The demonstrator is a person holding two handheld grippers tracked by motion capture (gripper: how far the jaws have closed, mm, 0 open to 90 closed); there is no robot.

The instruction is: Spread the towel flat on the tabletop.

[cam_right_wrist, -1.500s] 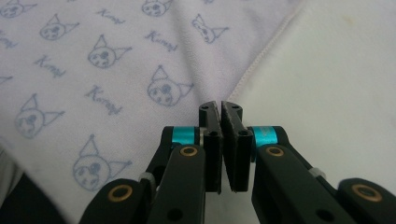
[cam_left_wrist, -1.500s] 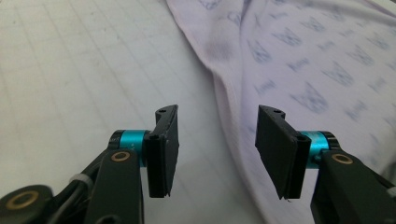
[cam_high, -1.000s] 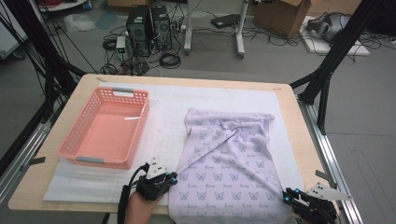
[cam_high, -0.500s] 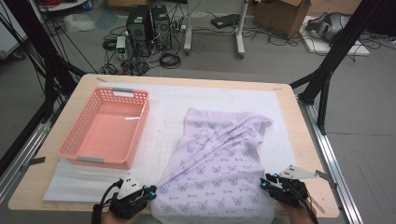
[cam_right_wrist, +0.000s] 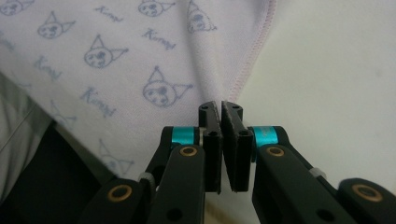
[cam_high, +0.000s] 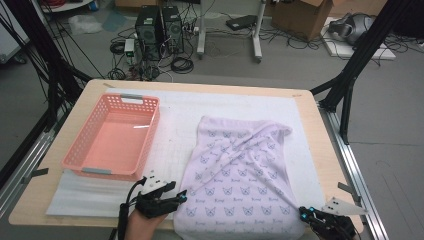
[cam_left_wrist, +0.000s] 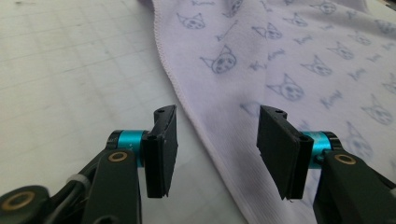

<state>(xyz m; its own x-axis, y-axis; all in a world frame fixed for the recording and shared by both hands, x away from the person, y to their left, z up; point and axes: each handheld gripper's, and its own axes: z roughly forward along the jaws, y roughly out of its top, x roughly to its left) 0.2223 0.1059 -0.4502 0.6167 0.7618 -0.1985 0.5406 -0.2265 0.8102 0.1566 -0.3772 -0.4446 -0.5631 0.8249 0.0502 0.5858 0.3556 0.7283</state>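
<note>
A lilac cloth printed with small cat faces lies spread on the white mat. My left gripper sits at the cloth's near left edge. Its jaws have just been opening and now stand open, with the cloth's hem lying on the mat between them, untouched. My right gripper is at the cloth's near right corner. Its jaws have just been closing and are shut on the hem. A tight crease runs from there up across the cloth.
A pink plastic basket stands empty on the mat's left half. Bare wooden table rims the mat on all sides. Black frame posts, computers and cables stand on the floor beyond the far edge.
Half a second ago both hands had swung left, dragging the cloth's near edge askew. Now they are back, the cloth lies straighter, and the left jaws have let go of it.
</note>
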